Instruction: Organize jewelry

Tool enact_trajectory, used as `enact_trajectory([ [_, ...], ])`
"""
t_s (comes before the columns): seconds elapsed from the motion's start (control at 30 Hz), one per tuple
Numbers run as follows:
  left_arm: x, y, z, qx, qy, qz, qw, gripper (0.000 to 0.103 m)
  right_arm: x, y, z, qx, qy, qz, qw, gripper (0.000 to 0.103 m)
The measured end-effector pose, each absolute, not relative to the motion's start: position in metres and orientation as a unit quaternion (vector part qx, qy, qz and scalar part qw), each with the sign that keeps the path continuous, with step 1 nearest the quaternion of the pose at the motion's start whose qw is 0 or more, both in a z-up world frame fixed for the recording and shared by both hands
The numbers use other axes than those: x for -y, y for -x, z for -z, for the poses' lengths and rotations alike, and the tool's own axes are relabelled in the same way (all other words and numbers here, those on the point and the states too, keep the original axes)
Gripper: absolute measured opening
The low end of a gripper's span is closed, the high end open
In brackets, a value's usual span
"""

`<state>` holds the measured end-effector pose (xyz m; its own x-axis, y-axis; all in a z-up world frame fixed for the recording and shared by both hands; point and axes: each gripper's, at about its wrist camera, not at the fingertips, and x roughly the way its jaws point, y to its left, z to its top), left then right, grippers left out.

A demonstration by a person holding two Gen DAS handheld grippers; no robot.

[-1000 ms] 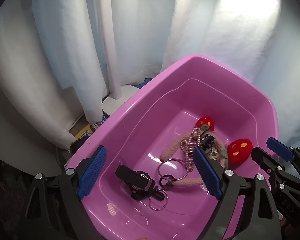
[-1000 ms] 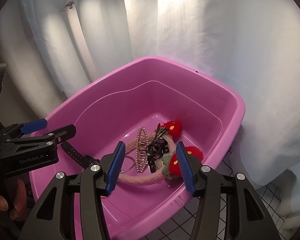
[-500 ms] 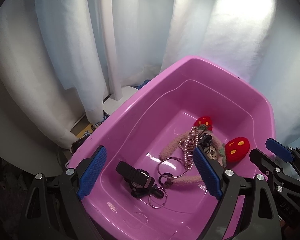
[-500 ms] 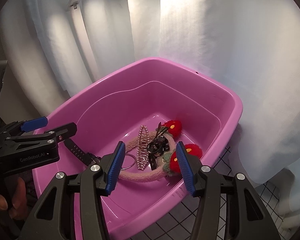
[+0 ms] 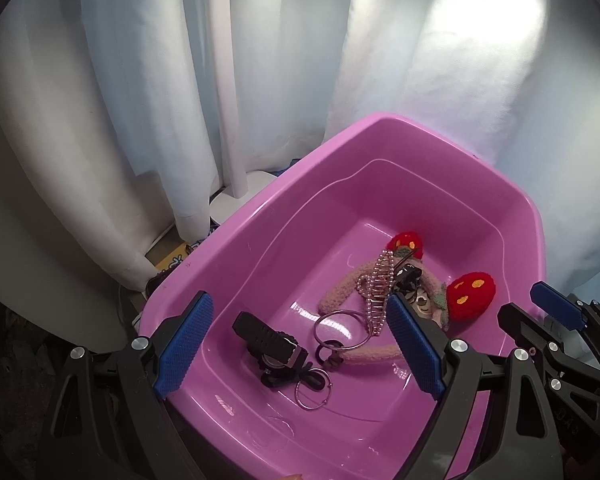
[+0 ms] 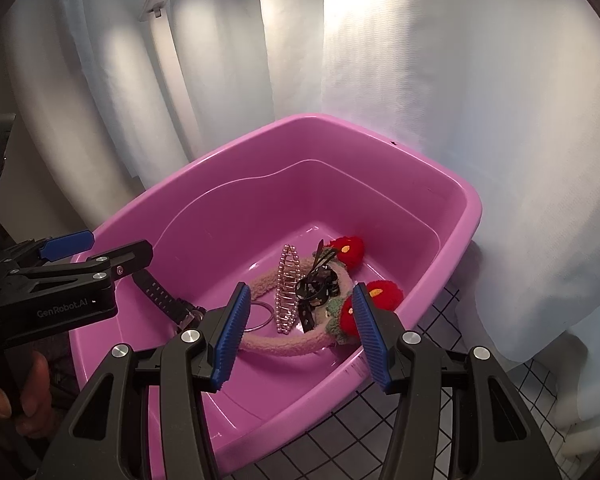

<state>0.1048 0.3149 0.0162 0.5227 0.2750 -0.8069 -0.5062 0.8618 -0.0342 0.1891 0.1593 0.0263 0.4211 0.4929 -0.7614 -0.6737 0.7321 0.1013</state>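
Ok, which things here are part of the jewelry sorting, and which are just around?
For the job:
- pink plastic tub
- black wristwatch
- silver wire hoops
- pearl-beaded hair clip
- fuzzy pink headband with red knitted strawberries
- black hair clip

Just around:
- white curtain
- white lamp stand
- black-gridded white floor tiles

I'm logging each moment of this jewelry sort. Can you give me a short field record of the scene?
container: pink tub
contents: black watch, fuzzy headband with red strawberries, pearl hair clip, large metal ring, small metal ring, black clip
left gripper: open, empty, over the watch
right gripper: open, empty, over the headband
surroundings: white curtain, gridded floor mat
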Motion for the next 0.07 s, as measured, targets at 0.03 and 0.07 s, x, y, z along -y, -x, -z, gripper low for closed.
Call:
enact_trajectory([
  [0.03, -0.3148, -0.1044, -0.0162, -0.433, 0.133, -0.227, 0.862, 0.087, -0.1581, -0.1883, -0.0260, -0.409, 0.110, -0.349, 0.836, 0.051],
  [0.07, -0.3145, -0.1042, -0.0163, -0.433, 0.133, -0.227, 0.862, 0.087, -0.1574, -0.1883, -0.0256, -0.409, 0.109, -0.348, 0.836, 0.051],
])
